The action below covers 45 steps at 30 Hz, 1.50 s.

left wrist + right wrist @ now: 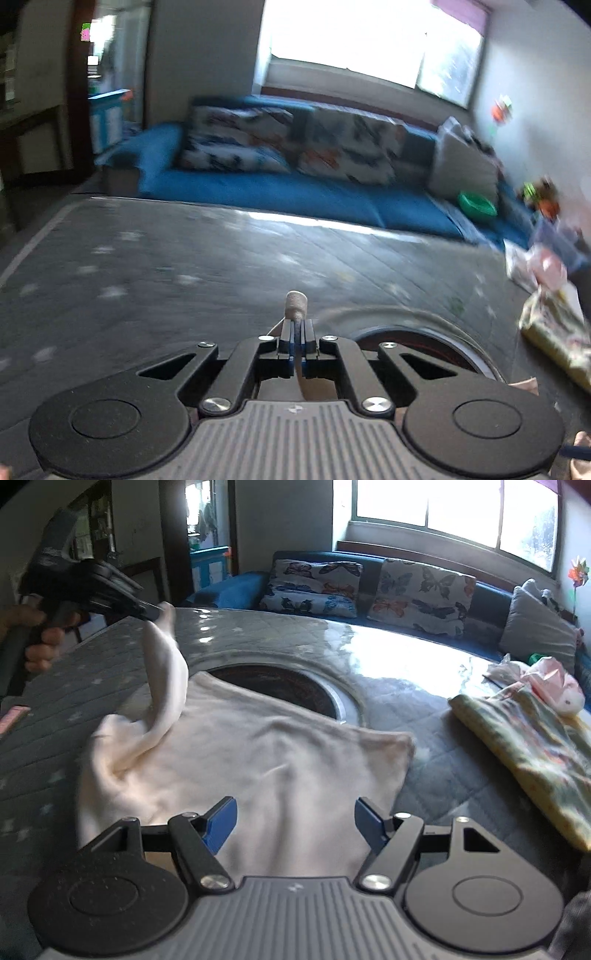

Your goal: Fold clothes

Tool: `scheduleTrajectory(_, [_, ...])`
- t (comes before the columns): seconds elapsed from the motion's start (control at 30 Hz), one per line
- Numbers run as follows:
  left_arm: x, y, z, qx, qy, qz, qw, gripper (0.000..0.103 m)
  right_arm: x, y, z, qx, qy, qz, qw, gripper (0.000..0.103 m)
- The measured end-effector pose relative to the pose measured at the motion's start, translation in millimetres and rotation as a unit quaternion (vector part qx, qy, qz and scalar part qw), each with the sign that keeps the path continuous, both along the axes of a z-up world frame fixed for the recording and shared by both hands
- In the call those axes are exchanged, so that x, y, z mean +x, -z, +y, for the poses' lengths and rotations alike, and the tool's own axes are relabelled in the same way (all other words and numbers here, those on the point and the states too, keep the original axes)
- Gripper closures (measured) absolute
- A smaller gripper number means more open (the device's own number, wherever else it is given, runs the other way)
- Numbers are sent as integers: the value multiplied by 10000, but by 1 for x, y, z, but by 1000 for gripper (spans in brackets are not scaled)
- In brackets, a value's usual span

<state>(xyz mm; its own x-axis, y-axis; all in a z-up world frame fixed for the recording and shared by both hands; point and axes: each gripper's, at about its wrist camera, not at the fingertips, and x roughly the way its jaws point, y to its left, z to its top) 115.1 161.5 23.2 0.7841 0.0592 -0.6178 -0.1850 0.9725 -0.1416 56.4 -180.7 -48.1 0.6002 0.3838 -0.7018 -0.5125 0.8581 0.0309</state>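
While left gripper (157, 612) clamps tight on corner of cream garment (258, 753), lifting it off table (406, 657), right gripper (295, 821) hangs spread wide, empty, over near hem. Garment lies mid-table, far edge overlapping round recess (288, 686). Advice: carry corner across evenly, keep cloth taut, pin near edge with right. Patterned cloth (532, 746) sits by right edge.

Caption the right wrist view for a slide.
Left gripper lifts a corner of the white garment off the table; right gripper open above it.

No legible text, labels, brands or numbers in either view.
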Motion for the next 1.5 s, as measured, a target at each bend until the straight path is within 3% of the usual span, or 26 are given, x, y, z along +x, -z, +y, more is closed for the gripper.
scheduleTrajectory(0.2, [-102, -31, 51, 114, -504, -393, 9979, 100, -42, -12, 30, 343, -1067, 171, 9935, 31])
scheduleTrajectory(0.33, [-153, -27, 76, 120, -786, -345, 9962, 100, -54, -4, 55, 275, -1497, 179, 9882, 30])
scheduleTrajectory(0.47, [-181, -5, 94, 120, -1070, 26, 9942, 100, -57, 10, 76, 240, -1628, 362, 9857, 31])
scheduleTrajectory(0.53, [-191, 5, 101, 93, -1229, 166, 9922, 100, -62, 15, 84, 131, -1717, 334, 9845, 39])
scheduleTrajectory(0.63, [-200, 11, 106, 78, -1301, 260, 9911, 100, -72, 21, 96, -92, -1742, 193, 9845, 44])
scheduleTrajectory(0.73, [-203, 10, 106, 85, -1268, 248, 9916, 100, -69, 20, 93, 49, -1590, 216, 9870, 43])
scheduleTrajectory(0.97, [-186, 6, 64, 66, -364, 288, 9989, 98, -48, 25, 83, 640, -1263, 864, 9861, 43])
scheduleTrajectory(1.03, [-179, 7, 47, 50, -92, 331, 9994, 98, -47, 28, 86, 616, -1256, 842, 9866, 52])
scheduleTrajectory(1.07, [-176, 8, 40, 73, 57, 351, 9993, 98, -50, 27, 86, 620, -1339, 830, 9856, 71])
scheduleTrajectory(1.1, [-173, 9, 32, 106, 222, 375, 9990, 98, -55, 24, 85, 634, -1461, 806, 9839, 81])
scheduleTrajectory(1.2, [-164, 13, 8, 108, 679, 474, 9965, 96, -77, 12, 87, 584, -2030, 647, 9753, 93])
scheduleTrajectory(1.37, [-150, 31, -39, 203, 1474, 726, 9862, 92, -126, 6, 101, 137, -3131, 549, 9480, 92])
scheduleTrajectory(1.5, [-147, 58, -76, 267, 2035, 1018, 9734, 91, -154, 5, 99, 24, -3478, 698, 9350, 86])
